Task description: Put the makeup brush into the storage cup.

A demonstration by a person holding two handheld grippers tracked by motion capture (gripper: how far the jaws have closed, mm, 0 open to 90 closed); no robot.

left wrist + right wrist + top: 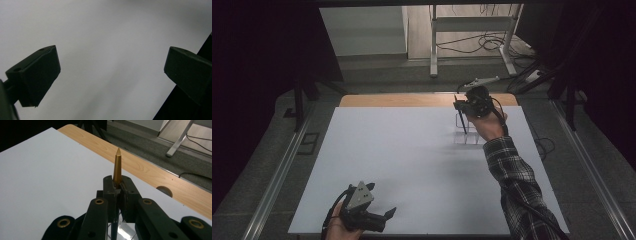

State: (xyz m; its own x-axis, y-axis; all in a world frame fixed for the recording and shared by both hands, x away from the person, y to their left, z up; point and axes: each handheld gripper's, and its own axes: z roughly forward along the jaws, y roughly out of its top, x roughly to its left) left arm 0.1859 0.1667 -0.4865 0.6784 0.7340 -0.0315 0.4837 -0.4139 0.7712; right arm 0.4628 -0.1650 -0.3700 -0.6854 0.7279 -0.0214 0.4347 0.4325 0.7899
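while the right gripper (460, 111) pinches the slim gold-tipped dark pen (117, 167), lower it straight into the clear plastic holder (467, 135) — left gripper (382, 216) idles, jaws spread.

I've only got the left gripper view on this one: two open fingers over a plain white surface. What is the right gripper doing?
Observer: The right gripper is shut on a gold-tipped stick, with the gold point sticking out beyond the grip.
Operator: Where on the table is that?
Observer: At the far right of the white board, above a clear holder. The stick's dark lower end hangs toward the holder, but I cannot tell whether it is inside.
Operator: And where does my left gripper sit?
Observer: The left gripper is by the board's near edge, well away from the holder.
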